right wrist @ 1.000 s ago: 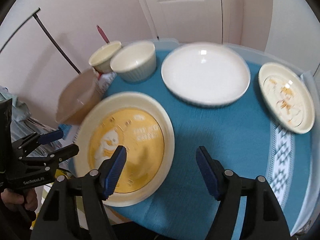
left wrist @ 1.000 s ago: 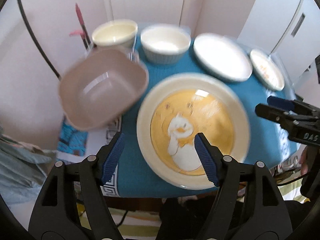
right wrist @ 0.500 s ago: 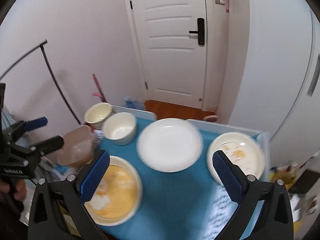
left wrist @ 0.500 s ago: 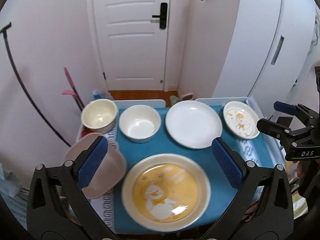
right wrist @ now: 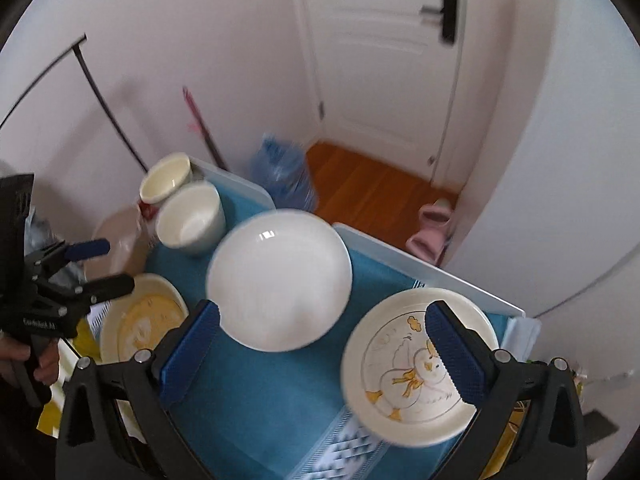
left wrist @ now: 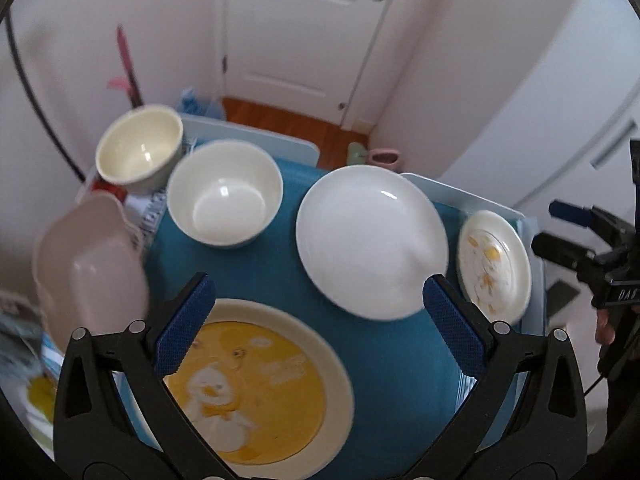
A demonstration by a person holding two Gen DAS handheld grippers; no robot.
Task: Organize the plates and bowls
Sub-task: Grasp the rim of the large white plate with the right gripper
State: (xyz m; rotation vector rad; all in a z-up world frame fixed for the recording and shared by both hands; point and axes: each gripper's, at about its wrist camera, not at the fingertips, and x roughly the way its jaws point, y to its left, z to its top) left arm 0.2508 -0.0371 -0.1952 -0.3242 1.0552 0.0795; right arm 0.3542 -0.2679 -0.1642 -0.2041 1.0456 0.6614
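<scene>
both grippers — left [left wrist: 316, 320], right [right wrist: 320, 344] — tilted downward, jaws wide, empty.

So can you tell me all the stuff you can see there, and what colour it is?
Plain plate: 1, white, middle of the blue cloth.
Duck plates: 2, one yellow near edge, one cream right side.
Round bowls: 2, cream at far left corner, white beside it.
Squarish bowl: 1, pinkish beige, left edge.
Slippers: pink, on the floor.
Door: 1, white, behind.
Left gripper: open, holding nothing.
Right gripper: open, holding nothing.
</scene>
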